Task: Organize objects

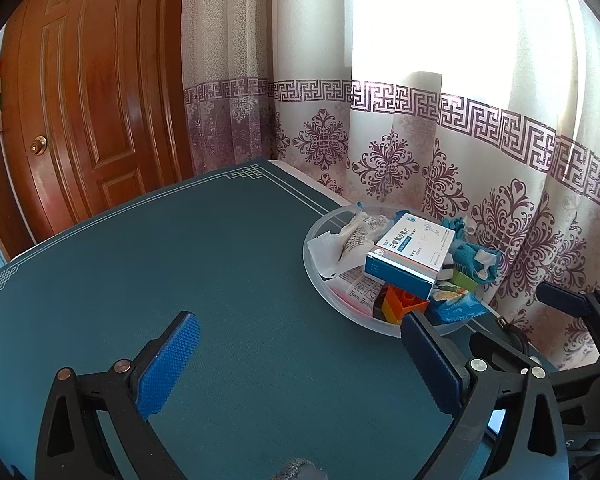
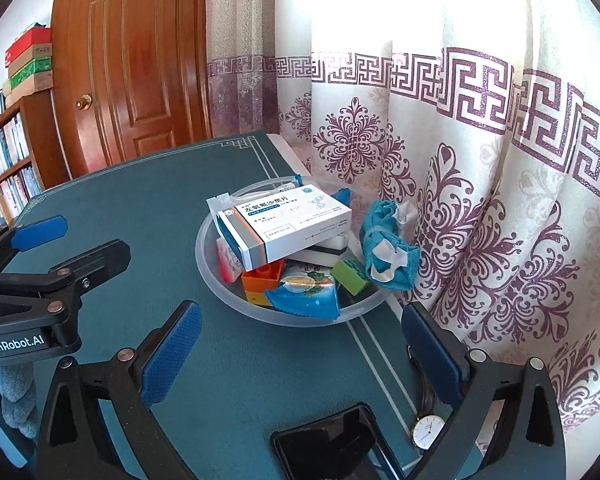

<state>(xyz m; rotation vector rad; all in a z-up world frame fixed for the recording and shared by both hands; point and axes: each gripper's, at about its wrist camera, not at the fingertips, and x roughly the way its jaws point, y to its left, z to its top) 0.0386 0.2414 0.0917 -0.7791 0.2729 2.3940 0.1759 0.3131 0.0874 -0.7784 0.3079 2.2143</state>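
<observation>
- The right gripper (image 2: 300,364) and left gripper (image 1: 296,364) are both standing released, grasping nothing.
- The medicine box (image 2: 284,224) is lying atop the heaped bowl (image 2: 212,280); nudging risks toppling it.
- The watch (image 2: 428,432) and phone (image 2: 332,444) are lying near the table's edge.

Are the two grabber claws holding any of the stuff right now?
No. The left gripper and the right gripper are both open with nothing between the pads. Everything sits in the clear bowl.
</observation>
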